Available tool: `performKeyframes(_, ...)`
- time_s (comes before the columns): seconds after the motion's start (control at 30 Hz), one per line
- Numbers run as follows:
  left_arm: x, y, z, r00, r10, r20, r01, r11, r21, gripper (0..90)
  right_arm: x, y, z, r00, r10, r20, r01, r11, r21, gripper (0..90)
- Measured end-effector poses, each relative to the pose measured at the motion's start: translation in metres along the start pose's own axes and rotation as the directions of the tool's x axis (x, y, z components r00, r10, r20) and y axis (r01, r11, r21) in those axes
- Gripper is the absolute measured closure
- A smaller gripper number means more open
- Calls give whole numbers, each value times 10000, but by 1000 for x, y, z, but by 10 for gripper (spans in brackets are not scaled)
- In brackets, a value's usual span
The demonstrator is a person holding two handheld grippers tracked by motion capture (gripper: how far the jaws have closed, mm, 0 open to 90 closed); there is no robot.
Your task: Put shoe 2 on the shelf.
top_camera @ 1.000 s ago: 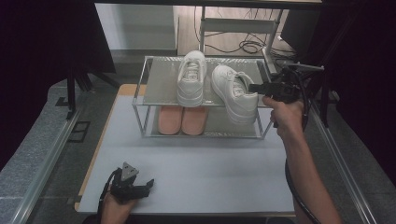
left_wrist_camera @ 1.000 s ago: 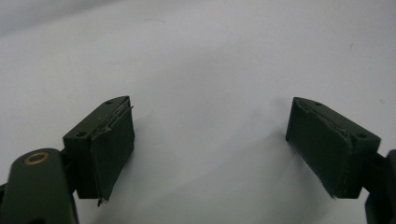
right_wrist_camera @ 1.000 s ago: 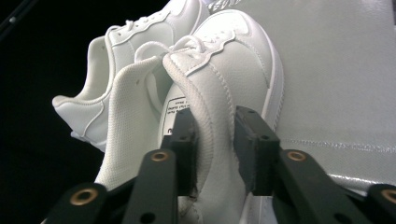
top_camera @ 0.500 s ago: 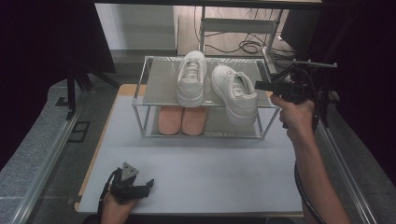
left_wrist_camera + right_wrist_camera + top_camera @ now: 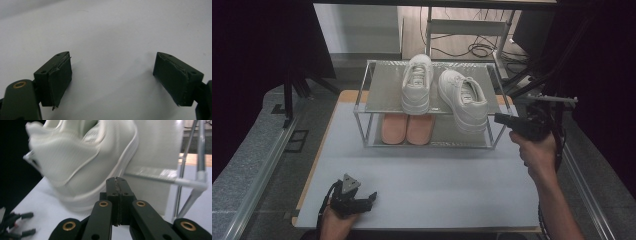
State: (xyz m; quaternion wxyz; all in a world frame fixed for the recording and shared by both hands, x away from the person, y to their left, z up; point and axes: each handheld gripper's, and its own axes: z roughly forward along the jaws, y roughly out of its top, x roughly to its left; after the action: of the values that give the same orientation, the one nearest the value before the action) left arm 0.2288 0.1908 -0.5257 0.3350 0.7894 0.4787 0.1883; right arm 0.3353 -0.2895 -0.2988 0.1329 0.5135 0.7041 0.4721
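Observation:
Two white sneakers stand on the top shelf of a metal wire rack (image 5: 382, 85): the left sneaker (image 5: 418, 82) points away, and the right sneaker (image 5: 464, 100) lies angled with its heel near the front right corner. My right gripper (image 5: 498, 118) hovers just off that corner, level and pointing left at the heel. Its jaws have just been closing and are now shut with nothing between them. In the right gripper view the right gripper (image 5: 116, 180) sits close below the blurred sneaker (image 5: 82, 157). My left gripper (image 5: 369, 197) rests open on the table's front left, with bare tabletop between its pads (image 5: 60, 75).
A pair of pink slippers (image 5: 407, 127) lies on the rack's lower shelf. The pale table (image 5: 437, 175) stretches in front of the rack. Metal rails run along both table sides, and cables and dark stands lie behind the rack.
My right hand has drawn back from the right sneaker toward the rack's front right corner and slightly down, and its jaws have shut. The left gripper has stayed put.

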Motion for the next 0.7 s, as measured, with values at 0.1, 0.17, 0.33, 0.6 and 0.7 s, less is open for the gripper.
performKeyframes(0.1,0,0,0,10000,0,7,0,10000,17,155,6,-12,-2,9994,-325,-91,325,9995,-18,898)
performKeyframes(0.17,0,0,0,10000,-1,2,1,10000,16,155,9,-15,0,9987,-482,-148,482,9988,-39,898)
performKeyframes(0.33,0,0,0,10000,-6,10,6,10000,4,155,14,-16,11,9978,-665,-86,663,9976,-210,898)
performKeyframes(0.6,0,0,0,10000,-11,7,11,10000,-7,155,20,-13,27,9989,-448,-127,442,9981,-427,898)
performKeyframes(0.7,0,0,0,10000,-11,7,11,10000,-9,156,23,-13,28,9986,-526,-59,523,9976,-456,898)
